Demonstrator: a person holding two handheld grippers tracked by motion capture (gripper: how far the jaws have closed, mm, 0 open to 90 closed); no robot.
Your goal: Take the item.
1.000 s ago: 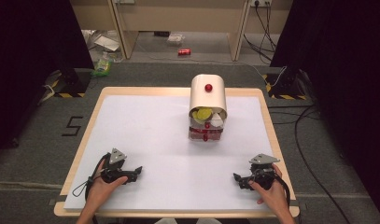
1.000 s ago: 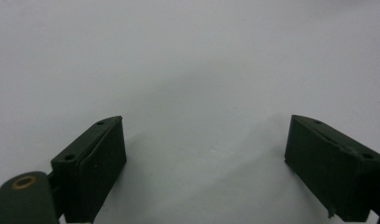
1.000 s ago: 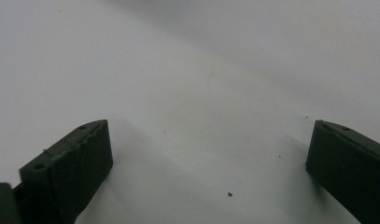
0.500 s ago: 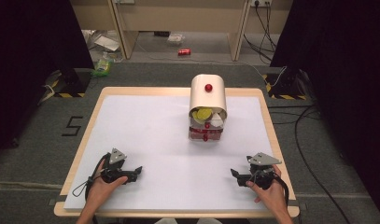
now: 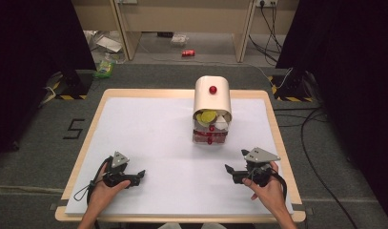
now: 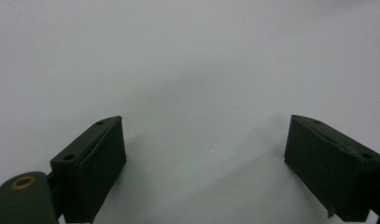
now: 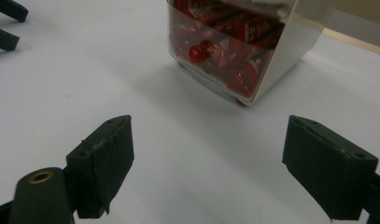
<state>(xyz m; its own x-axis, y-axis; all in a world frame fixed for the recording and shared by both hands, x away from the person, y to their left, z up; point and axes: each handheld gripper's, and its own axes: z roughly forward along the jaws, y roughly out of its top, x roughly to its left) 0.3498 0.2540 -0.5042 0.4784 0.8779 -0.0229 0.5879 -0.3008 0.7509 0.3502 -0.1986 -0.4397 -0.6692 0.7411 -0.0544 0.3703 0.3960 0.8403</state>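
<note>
A cream round-topped box (image 5: 212,97) with a red knob stands at the table's middle right. Its open front shows yellow and white pieces above a clear drawer (image 5: 210,136) full of red items. In the right gripper view the drawer (image 7: 225,46) lies a little ahead, between the lines of the wide-apart jaws. My right gripper (image 5: 230,174) (image 7: 208,135) is open and holds nothing, near the front right, pointing left. My left gripper (image 5: 140,176) (image 6: 204,135) is open over bare white surface at the front left, pointing right.
The white sheet covers the wooden table (image 5: 148,94), whose rim shows around it. The left gripper's jaws (image 7: 5,23) appear far off in the right gripper view. Cables (image 5: 315,143) and clutter lie on the grey floor beyond the table.
My right gripper has shifted slightly to the left along the front of the table. The left gripper and the box have stayed put.
</note>
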